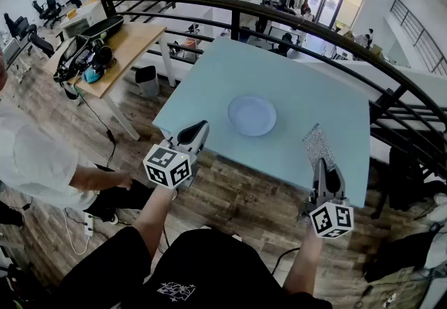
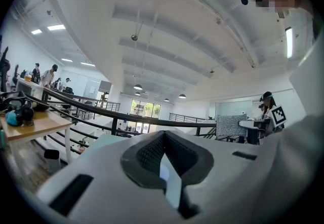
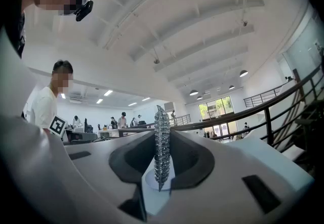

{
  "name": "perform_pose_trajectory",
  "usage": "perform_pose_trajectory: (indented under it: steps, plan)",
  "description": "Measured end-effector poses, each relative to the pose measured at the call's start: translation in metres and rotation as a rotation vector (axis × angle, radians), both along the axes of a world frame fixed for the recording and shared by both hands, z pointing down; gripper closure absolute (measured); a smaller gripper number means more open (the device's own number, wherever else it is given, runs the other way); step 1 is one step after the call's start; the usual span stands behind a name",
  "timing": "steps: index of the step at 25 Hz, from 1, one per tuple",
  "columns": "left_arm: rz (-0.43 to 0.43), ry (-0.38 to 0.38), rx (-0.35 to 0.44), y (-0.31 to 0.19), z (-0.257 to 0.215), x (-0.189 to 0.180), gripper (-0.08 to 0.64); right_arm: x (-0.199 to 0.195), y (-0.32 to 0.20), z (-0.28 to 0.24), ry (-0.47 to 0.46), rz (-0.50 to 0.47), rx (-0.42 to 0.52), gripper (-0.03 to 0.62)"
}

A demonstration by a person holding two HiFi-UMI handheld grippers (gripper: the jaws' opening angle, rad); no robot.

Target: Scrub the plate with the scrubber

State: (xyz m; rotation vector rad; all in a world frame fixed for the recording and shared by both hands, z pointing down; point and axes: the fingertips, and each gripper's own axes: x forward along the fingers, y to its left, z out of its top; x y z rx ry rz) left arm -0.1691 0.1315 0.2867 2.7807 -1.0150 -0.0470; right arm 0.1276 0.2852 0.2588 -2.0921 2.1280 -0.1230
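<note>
A pale blue round plate (image 1: 251, 115) lies near the middle of the light blue table (image 1: 209, 91). The left gripper (image 1: 195, 133) hovers at the table's near left edge, left of the plate, jaws together with nothing between them; in the left gripper view its jaws (image 2: 163, 139) also meet. My right gripper (image 1: 325, 169) stays over the near right edge, shut on a silvery metal mesh scrubber (image 1: 318, 145) that sticks up and forward, clear of the plate. Seen from the right gripper view, the scrubber (image 3: 162, 144) stands edge-on between the jaws of the right gripper (image 3: 162, 167).
A black curved railing (image 1: 279, 10) runs behind and right of the table. A wooden desk (image 1: 122, 45) with headphones and gear stands at the left. A person in a white shirt (image 1: 31, 161) crouches at the lower left, with cables on the wooden floor (image 1: 244, 203).
</note>
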Motion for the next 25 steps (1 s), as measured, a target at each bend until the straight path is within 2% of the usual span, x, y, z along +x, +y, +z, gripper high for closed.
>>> perform_pose_trajectory:
  steps: [13,25]
  plan:
    - [-0.019,0.002,-0.001,0.006,-0.004,0.002,0.552,0.008,0.008,0.005,-0.011,-0.015,-0.007,0.512]
    - [-0.048,-0.001,-0.025,0.026,0.004,0.009,0.552,0.012,0.015,0.010,-0.052,-0.096,0.002,0.509]
